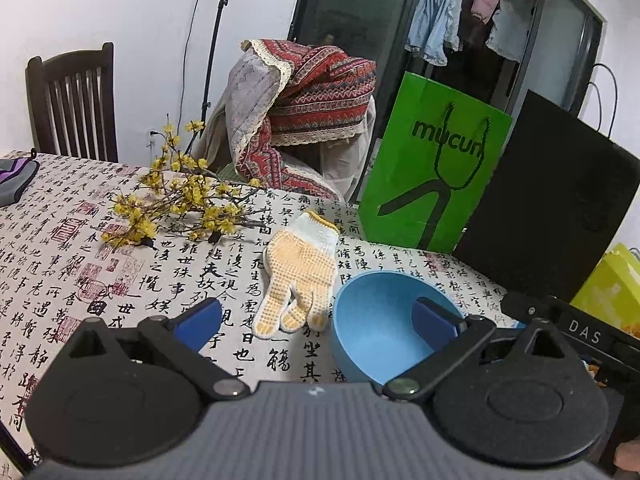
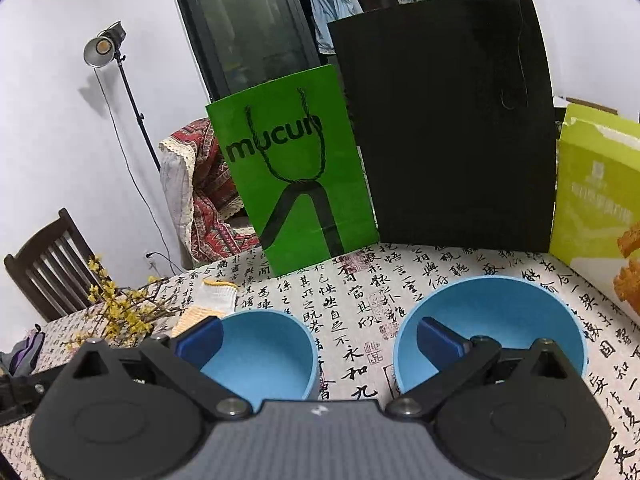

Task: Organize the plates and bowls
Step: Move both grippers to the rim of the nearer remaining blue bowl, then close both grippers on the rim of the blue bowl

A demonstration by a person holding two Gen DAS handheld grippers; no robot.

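Left tool (image 1: 316, 322), right tool (image 2: 318, 342): jaws wide apart.

Table (image 2: 360, 280): smaller bowl (image 2: 264, 356) at 9 o'clock of larger bowl (image 2: 500, 320), apart. Glove (image 1: 300, 272) at 10 o'clock of smaller bowl. Flower branch (image 1: 180, 200) at 10 o'clock of glove. Two bags (image 2: 296, 172) upright at 12 o'clock behind.

The right gripper (image 2: 318, 342) hangs with fingers spread wide above a calligraphy-printed tabletop (image 2: 352, 300), between two blue bowls, the smaller bowl (image 2: 268, 356) left, the larger bowl (image 2: 500, 308) right.
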